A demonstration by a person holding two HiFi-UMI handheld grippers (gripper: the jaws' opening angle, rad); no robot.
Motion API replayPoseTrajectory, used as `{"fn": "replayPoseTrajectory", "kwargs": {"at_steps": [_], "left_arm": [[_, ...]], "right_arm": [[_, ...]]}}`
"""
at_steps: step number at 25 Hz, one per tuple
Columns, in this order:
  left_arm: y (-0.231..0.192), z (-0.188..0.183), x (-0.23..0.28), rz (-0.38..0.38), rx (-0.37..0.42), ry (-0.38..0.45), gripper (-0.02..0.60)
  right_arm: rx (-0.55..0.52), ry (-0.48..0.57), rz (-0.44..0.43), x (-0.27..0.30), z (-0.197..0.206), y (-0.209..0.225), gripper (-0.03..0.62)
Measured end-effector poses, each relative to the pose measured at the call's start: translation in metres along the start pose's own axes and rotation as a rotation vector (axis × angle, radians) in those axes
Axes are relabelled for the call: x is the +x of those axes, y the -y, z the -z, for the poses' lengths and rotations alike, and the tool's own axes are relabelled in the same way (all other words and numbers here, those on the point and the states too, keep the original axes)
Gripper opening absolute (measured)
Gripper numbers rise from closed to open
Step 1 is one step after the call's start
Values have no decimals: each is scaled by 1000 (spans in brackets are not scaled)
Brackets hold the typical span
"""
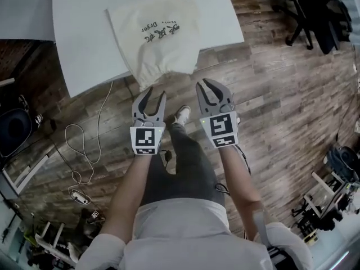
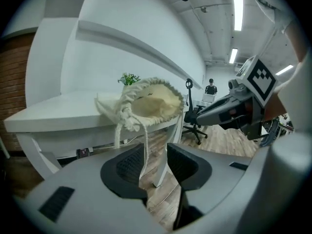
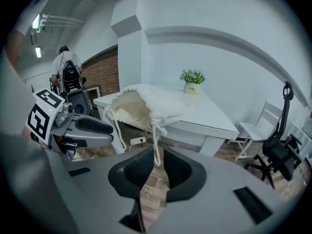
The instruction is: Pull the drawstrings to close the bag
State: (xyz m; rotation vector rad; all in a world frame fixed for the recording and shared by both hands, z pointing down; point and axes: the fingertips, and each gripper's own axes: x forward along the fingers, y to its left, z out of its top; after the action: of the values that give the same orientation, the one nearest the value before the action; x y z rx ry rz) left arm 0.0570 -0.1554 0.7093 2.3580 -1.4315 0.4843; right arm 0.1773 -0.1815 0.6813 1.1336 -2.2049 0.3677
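The person is reaching both bare forearms straight ahead toward 12 o'clock, side by side over the wooden floor point(image 1: 281, 94), with the jaws pointing at the table's near edge. The bag point(image 1: 154, 35) is lying on the white table point(image 1: 84, 38), and its gathered mouth is hanging over that edge toward 6 o'clock.

The left gripper point(image 1: 156, 94) is hovering just at 6 o'clock of the mouth. Its jaws are standing well apart, with the left drawstring point(image 2: 145, 145) dangling loosely between them along one pad.

The right gripper point(image 1: 205, 86) is hovering at about 4 o'clock of the mouth, slightly ahead of the left. Its jaws are standing only narrowly apart. The right drawstring point(image 3: 157, 147) is hanging down into the gap, ending there and lying against one pad without being pinched.
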Motion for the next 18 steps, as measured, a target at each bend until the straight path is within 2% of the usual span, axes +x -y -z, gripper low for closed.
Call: {"fn": "replayPoseTrajectory", "kwargs": {"at_steps": [3, 6, 11, 18], "left_arm": [[-11, 15, 19, -40, -13, 2, 148], [-17, 27, 31, -72, -25, 3, 168], [-23, 33, 51, -113, -40, 37, 175], [-26, 20, 70, -128, -86, 94, 173]], "right_arm": [[3, 2, -16, 20, 12, 1, 56], [7, 1, -30, 36, 22, 0, 112], [3, 1, -29, 68, 37, -2, 133], [16, 45, 46, 88, 38, 16, 137]]}}
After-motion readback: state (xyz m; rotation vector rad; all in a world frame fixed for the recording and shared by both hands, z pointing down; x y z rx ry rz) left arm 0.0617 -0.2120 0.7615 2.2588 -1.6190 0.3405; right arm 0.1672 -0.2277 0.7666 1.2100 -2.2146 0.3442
